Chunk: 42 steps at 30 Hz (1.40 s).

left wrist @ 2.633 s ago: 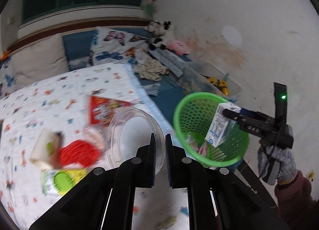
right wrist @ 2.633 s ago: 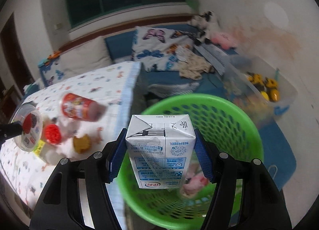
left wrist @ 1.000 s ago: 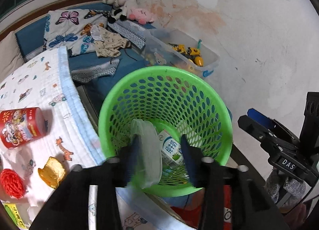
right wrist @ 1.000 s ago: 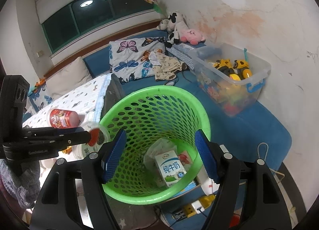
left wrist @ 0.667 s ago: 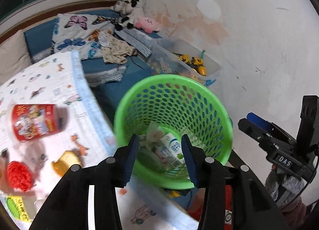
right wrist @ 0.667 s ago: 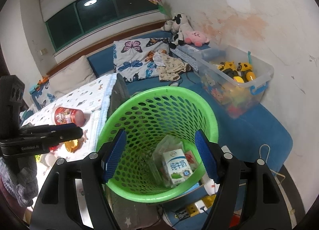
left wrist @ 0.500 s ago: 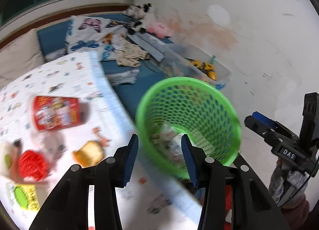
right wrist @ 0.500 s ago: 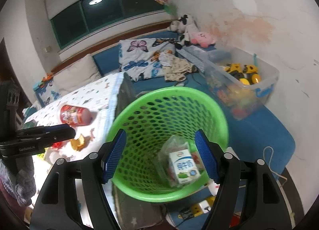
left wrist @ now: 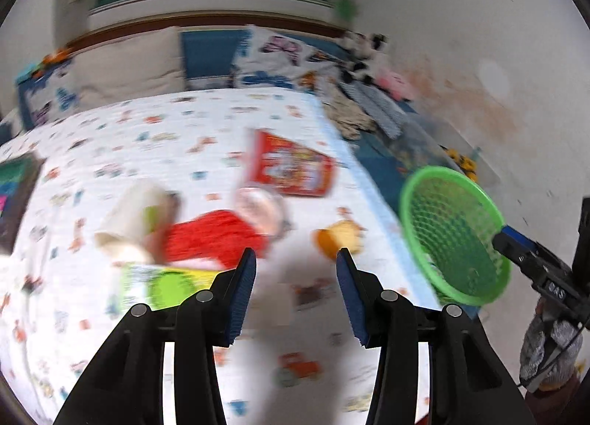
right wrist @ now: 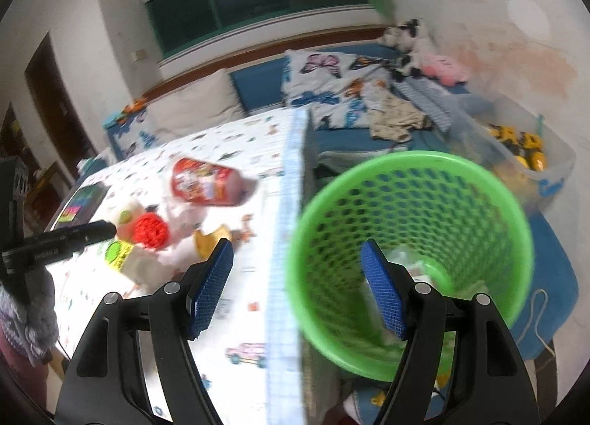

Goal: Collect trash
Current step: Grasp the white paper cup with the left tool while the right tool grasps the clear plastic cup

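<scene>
A green mesh basket (right wrist: 413, 233) stands on the floor by the table's right edge, with trash in its bottom; it also shows in the left wrist view (left wrist: 453, 229). On the patterned tablecloth (left wrist: 147, 137) lie a red can (left wrist: 291, 167), a red mesh ball (left wrist: 214, 240), a yellow crumpled wrapper (left wrist: 339, 240), a beige cup (left wrist: 129, 218) and a green-yellow packet (left wrist: 166, 285). My left gripper (left wrist: 295, 288) is open and empty above the table, just short of the trash. My right gripper (right wrist: 298, 285) is open and empty above the basket's left rim.
A clear bin of yellow toys (right wrist: 523, 152) sits behind the basket. Pillows, clothes (right wrist: 394, 115) and soft toys (right wrist: 438, 56) lie on the blue bench along the wall. A dark tablet (right wrist: 81, 204) lies at the table's left edge.
The milk carton and the clear lid have gone from the grippers into the basket. Both grippers opened. My left gripper has swung left from the basket back over the table's trash.
</scene>
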Tool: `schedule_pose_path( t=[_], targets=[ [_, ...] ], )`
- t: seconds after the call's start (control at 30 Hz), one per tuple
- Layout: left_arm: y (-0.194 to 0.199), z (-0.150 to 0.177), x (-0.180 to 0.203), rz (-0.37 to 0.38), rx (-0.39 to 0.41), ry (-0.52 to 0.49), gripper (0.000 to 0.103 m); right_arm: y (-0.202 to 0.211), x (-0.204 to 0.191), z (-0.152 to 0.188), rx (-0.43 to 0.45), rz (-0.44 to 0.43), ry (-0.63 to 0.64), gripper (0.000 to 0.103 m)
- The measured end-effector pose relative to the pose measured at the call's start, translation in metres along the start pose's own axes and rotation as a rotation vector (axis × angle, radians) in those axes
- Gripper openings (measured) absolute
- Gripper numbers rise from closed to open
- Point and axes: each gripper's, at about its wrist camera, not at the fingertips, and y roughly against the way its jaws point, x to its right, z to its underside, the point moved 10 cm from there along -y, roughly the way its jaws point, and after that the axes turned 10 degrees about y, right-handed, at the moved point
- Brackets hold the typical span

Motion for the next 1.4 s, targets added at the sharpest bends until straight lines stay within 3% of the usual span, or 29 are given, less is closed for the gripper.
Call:
schedule_pose_path(
  t=[0.2,0.3,0.47,0.9,1.4],
  targets=[
    [0.009,-0.023,-0.067,-0.116,0.045,0.067,0.050,-0.015,-0.042,-0.014,-0.008,-0.054,0.068,0.072],
    [0.005,-0.036,-0.089,-0.142,0.052,0.083,0.060,-0.021,-0.056,-0.020,-0.016,-0.079,0.086,0.072],
    [-0.013,-0.055,-0.112,-0.179,0.038,0.073,0.061,-0.039,-0.074,-0.029,-0.040,-0.105,0.115,0.072],
    [-0.070,-0.062,-0.137,-0.158,-0.093,0.087,0.061,-0.098,-0.117,-0.046,-0.099,-0.185,0.159,0.070],
    [-0.088,-0.060,-0.148,-0.124,-0.123,0.086,0.057,-0.170,-0.154,-0.044,-0.170,-0.213,0.182,0.063]
  ],
)
